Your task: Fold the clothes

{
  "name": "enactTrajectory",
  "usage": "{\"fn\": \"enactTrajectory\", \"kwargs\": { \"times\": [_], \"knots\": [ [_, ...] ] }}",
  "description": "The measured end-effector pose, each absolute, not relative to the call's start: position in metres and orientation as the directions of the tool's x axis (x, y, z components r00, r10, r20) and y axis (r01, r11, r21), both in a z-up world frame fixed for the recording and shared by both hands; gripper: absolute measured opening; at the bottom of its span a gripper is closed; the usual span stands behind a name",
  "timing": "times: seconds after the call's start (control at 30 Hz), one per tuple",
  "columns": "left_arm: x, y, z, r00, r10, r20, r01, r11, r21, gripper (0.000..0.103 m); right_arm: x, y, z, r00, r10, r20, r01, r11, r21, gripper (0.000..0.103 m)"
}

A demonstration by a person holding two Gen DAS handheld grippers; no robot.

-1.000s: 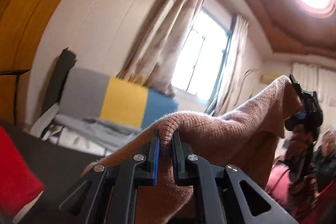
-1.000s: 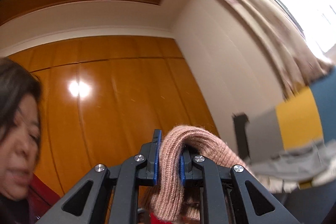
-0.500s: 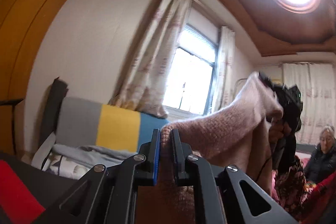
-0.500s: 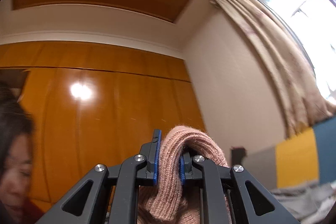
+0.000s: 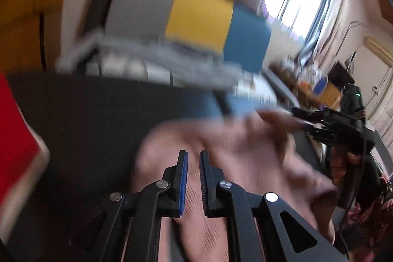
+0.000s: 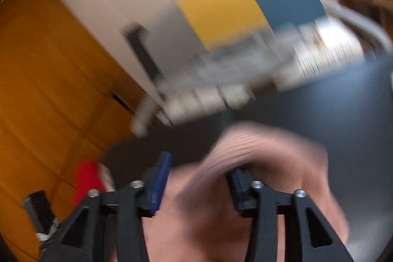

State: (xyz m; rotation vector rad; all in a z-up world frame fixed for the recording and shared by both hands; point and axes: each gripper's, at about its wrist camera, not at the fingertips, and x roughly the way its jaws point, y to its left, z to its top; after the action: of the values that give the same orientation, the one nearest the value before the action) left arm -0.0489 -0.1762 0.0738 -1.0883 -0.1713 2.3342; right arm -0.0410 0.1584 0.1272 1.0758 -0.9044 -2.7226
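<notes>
Both views heavily motion-blurred. Pink knit sweater (image 5: 240, 154) lies bunched on dark table (image 5: 86, 119), filling 5 o'clock of left wrist view. Left gripper (image 5: 193, 158): narrow gap between jaws, pink knit seen through it; grip uncertain. Right gripper (image 6: 200, 171): jaws spread wide, knit draped between them. Red garment (image 5: 14, 139) at 9 o'clock.

Ahead of you the dark worktop (image 5: 98, 119) lies bare; a red garment (image 5: 14, 139) blocks its left edge, the pink sweater (image 5: 245, 151) its right.
</notes>
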Motion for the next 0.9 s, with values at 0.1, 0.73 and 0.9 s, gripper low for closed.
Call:
{"fn": "enactTrajectory", "kwargs": {
  "times": [0.1, 0.73, 0.9],
  "knots": [
    [-0.03, -0.157, 0.039, -0.455, 0.545, -0.704, -0.458, -0.821, -0.34, 0.009, -0.024, 0.172, 0.077, -0.698, -0.252, -0.67, -0.258, -0.784, 0.564, 0.048],
    [-0.051, -0.11, 0.013, -0.557, 0.359, -0.748, -0.44, -0.893, -0.101, 0.021, 0.179, 0.171, 0.084, -0.564, -0.093, -0.82, -0.262, -0.922, 0.285, 0.071],
    [-0.048, -0.116, 0.011, -0.569, 0.364, -0.738, -0.434, -0.894, -0.106, 0.021, 0.174, 0.143, 0.069, -0.594, 0.061, -0.802, -0.187, -0.98, 0.064, 0.041]
  ]
}}
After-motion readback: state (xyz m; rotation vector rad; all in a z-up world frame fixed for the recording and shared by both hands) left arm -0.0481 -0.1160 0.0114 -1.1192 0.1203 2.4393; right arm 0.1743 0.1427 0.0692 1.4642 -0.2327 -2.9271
